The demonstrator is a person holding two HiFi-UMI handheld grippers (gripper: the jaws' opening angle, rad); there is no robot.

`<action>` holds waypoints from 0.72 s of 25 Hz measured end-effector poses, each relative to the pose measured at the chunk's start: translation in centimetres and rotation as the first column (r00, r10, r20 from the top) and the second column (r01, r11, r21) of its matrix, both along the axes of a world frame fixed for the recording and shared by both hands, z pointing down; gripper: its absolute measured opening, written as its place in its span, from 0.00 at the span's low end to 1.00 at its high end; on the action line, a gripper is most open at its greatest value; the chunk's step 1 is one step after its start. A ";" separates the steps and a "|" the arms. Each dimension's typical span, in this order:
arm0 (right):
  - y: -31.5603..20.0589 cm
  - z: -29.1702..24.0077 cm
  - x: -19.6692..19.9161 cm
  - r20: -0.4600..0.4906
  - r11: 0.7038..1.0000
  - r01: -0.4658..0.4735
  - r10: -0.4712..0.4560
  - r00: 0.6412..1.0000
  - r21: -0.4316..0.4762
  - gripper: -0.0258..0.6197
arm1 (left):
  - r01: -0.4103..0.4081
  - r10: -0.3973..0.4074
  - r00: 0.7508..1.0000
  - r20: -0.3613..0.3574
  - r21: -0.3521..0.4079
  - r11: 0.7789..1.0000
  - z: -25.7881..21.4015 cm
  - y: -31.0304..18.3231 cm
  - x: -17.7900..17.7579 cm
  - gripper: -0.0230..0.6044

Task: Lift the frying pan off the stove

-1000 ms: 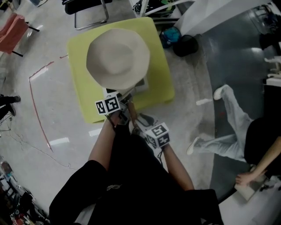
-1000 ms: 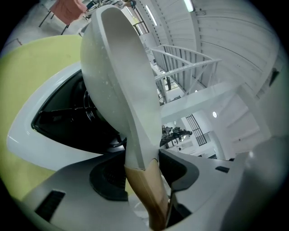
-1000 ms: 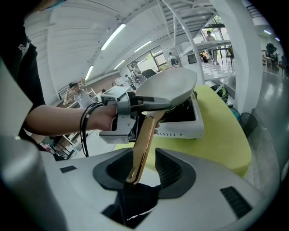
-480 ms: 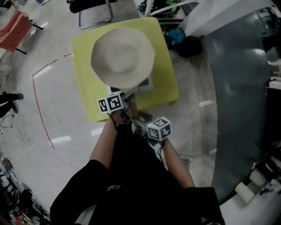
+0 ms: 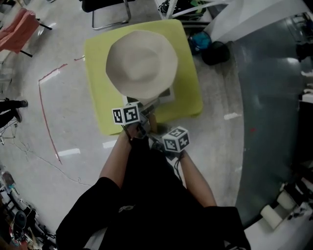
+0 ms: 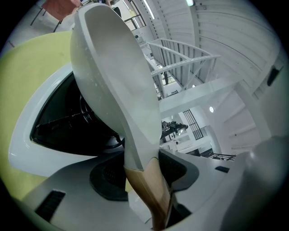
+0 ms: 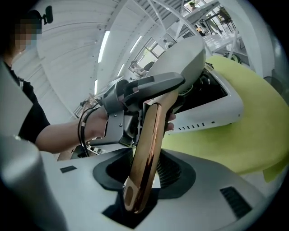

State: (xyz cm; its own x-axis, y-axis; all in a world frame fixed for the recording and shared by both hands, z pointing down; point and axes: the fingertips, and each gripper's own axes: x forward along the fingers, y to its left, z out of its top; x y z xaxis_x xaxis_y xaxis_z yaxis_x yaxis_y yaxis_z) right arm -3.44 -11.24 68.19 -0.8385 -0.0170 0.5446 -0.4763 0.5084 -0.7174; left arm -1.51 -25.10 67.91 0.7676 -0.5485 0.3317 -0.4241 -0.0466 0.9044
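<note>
Starting at the left gripper (image 6: 145, 179), its jaws are found clamped on the handle (image 6: 149, 194) of the frying pan (image 6: 113, 76), close to where the copper-brown handle meets the pale pan body. The right gripper (image 7: 144, 173) is set further back on the same handle, at the end with the hanging hole. Its jaws are closing, the handle lies between the dark pads, and no firm press is made out yet. In the right gripper view the left gripper is seen ahead, wrapped by a hand (image 7: 88, 124). The pan is held above the stove (image 6: 22, 140), a dark gap being visible between its near side and the black burner (image 6: 76, 122). Whether the far rim touches anything cannot be told. The white stove is placed on a yellow-green table (image 6: 27, 63). In the head view most of the stove is covered by the pan, and only a white corner is left exposed near the grippers. The left marker cube (image 5: 126, 115) and the right marker cube (image 5: 176, 139) are carried near each other, not touching. Round the table a glossy grey floor (image 5: 63, 180) is noted, marked with a red line (image 5: 46, 114). A black chair (image 5: 105, 12) is set at the table's far side.
</note>
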 end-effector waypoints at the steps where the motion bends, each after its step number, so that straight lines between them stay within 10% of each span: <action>1: 0.0 0.0 0.0 0.009 1.000 0.003 -0.002 1.000 -0.010 0.29 | -0.008 0.008 1.000 -0.003 0.005 1.000 0.0 0.0 0.0 0.42; 18: 0.0 -0.4 -0.2 -0.028 1.000 -0.007 0.007 1.000 -0.007 0.28 | -0.019 0.018 1.000 0.015 0.060 0.998 -0.4 -0.3 0.0 0.42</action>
State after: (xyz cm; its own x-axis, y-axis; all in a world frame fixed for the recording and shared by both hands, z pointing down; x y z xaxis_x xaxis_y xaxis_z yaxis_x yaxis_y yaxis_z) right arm -3.60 -11.21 67.83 -0.8226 -0.0187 0.5683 -0.4999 0.5000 -0.7072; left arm -1.50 -25.44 67.48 0.7732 -0.5534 0.3097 -0.4357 -0.1088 0.8935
